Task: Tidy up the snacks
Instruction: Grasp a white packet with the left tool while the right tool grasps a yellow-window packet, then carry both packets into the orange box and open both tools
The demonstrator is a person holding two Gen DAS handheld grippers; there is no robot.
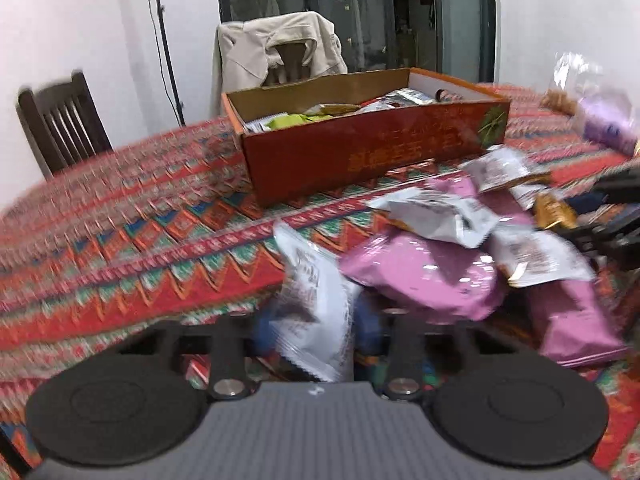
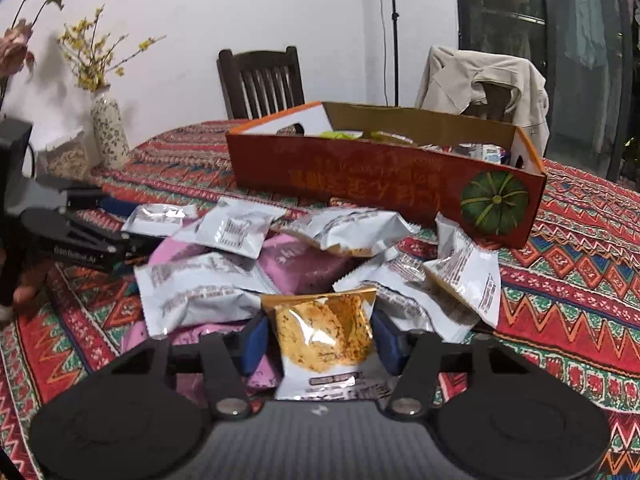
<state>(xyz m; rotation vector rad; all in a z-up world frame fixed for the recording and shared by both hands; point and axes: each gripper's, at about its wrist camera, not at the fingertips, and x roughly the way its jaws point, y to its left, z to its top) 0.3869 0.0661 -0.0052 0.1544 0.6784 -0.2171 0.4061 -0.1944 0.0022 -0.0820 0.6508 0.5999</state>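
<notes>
My left gripper (image 1: 314, 328) is shut on a white snack packet (image 1: 316, 304), which stands upright between its blue pads. My right gripper (image 2: 322, 340) is shut on a yellow cracker packet (image 2: 324, 332), with a pad pressed against each side. Both sit at the near edge of a loose pile of silver-white packets (image 2: 236, 232) and pink bags (image 1: 424, 276) on the patterned tablecloth. Behind the pile stands an open red cardboard box (image 2: 380, 184) with a green pumpkin picture; several snacks lie inside it. The left gripper also shows at the left edge of the right wrist view.
A dark wooden chair (image 2: 260, 80) and a chair draped with a beige jacket (image 1: 276, 48) stand behind the table. A patterned vase (image 2: 106, 136) with flowers and a clear bag of snacks (image 2: 66, 156) sit at the table's far left. A purple pack (image 1: 608, 124) lies far right.
</notes>
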